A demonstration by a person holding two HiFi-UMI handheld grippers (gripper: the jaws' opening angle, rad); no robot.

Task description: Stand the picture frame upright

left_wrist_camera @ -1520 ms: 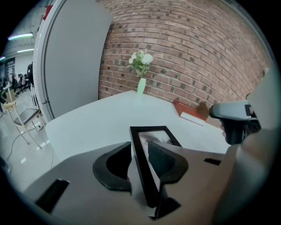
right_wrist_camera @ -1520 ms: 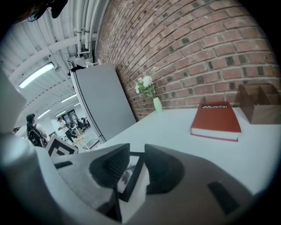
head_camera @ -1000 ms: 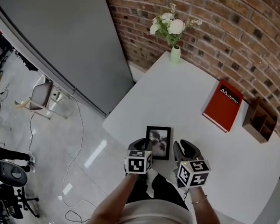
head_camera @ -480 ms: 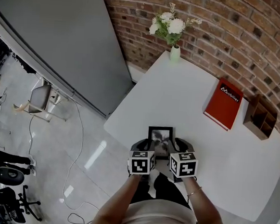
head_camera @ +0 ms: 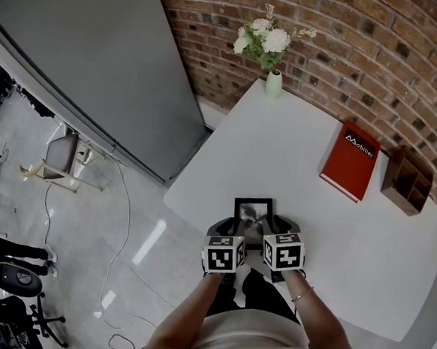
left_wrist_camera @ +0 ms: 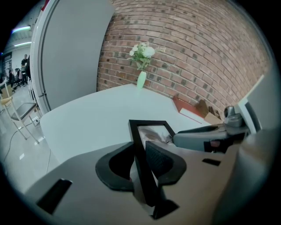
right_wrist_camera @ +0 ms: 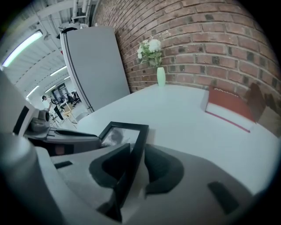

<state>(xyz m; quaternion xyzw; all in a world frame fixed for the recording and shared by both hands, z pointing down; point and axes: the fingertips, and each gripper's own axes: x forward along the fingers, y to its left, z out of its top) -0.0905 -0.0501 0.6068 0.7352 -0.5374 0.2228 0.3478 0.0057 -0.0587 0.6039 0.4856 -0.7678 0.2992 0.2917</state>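
Left claw (head_camera: 229, 228) first: it points steeply down at the near edge of the white table (head_camera: 303, 154), and its jaws are narrowed right onto the left rail of the black picture frame (head_camera: 253, 209). Both pads press that rail, a proper pinch. The frame runs forward from between those jaws, glass facing up, its far end toward the brick wall. Whether its near end is off the tabletop, I can't tell. Over to the right claw (head_camera: 277, 229), just beside the left one. Its jaws straddle the frame's right rail: the inner jaw touches the black edge, a pale gap shows at the outer pad, so nothing is clamped there. Well ahead and right of it lies a red book (head_camera: 348, 161).
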